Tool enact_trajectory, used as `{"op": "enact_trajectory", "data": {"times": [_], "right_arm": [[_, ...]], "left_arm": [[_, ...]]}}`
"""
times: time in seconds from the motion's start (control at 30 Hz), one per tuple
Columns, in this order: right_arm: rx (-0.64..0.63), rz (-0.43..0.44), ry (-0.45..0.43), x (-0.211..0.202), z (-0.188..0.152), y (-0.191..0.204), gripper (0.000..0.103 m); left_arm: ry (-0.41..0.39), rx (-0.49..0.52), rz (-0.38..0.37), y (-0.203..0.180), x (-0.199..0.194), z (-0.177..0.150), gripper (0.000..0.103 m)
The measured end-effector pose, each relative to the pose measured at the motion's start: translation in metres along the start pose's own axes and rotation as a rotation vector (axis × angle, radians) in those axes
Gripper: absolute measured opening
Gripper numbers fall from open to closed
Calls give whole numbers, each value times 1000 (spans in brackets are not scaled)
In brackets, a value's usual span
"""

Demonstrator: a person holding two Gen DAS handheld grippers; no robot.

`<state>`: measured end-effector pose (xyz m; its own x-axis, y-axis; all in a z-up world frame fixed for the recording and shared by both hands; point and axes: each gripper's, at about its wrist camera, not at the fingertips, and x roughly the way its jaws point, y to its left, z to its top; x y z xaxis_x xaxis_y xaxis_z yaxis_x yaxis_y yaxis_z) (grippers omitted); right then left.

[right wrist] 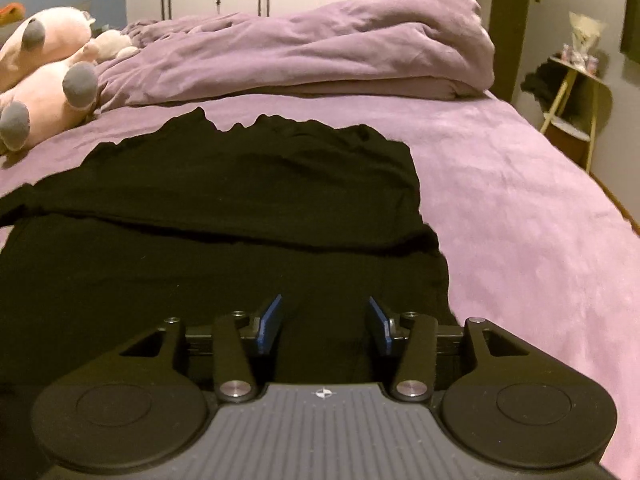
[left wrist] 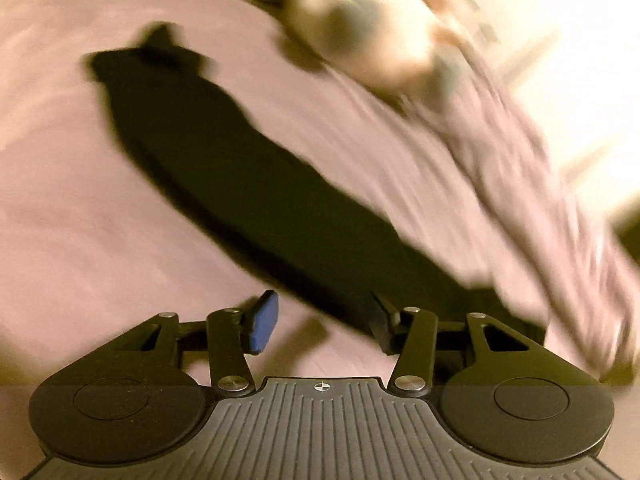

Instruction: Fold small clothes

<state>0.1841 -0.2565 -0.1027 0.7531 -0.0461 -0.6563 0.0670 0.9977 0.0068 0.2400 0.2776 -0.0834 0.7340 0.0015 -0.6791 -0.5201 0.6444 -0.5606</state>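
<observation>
A black fabric garment (right wrist: 224, 208) lies spread flat on the bed's purple sheet (right wrist: 520, 200), one layer lapped over another across its middle. The right gripper (right wrist: 325, 326) sits low over the garment's near edge, its blue-padded fingers (right wrist: 269, 326) set wide apart and holding nothing. In the blurred left wrist view, the left gripper (left wrist: 322, 324) hangs above the sheet (left wrist: 80, 220) beside the garment (left wrist: 248, 184), its fingers (left wrist: 264, 322) likewise wide and holding nothing. A rumpled purple duvet (right wrist: 320, 48) lies beyond the garment, pink plush toys (right wrist: 44, 76) to its left.
</observation>
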Motion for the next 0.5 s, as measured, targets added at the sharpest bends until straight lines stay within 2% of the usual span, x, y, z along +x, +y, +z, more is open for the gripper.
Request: {"op": "enact_trajectory", "data": {"times": [0.07,0.17,0.23,0.33,0.4,0.47,0.5], "right_arm": [[36,6,13,-1,-1,-1,49],[28,0,20,-1,1,2,50],[17,-5,24,-1,2,5,50],[17,-20,17,-3,-1,4,50],[20,-31,13,-3,-3,2,50],[10,-40,14,-4,-6,2,50],[2,-44,14,-4,-7,3,50]], "left_arm": [[-62,-91,39,24,-2,16,49],[-119,-237,41,57,2,37,40],[-147,-309,19,72,9,50,35],[-209,-389,5,89,16,66,34],[-216,-455,-18,100,22,73,31],[-226,-483,-23,105,25,78,16],[-229,-470,-12,105,27,79,12]]}}
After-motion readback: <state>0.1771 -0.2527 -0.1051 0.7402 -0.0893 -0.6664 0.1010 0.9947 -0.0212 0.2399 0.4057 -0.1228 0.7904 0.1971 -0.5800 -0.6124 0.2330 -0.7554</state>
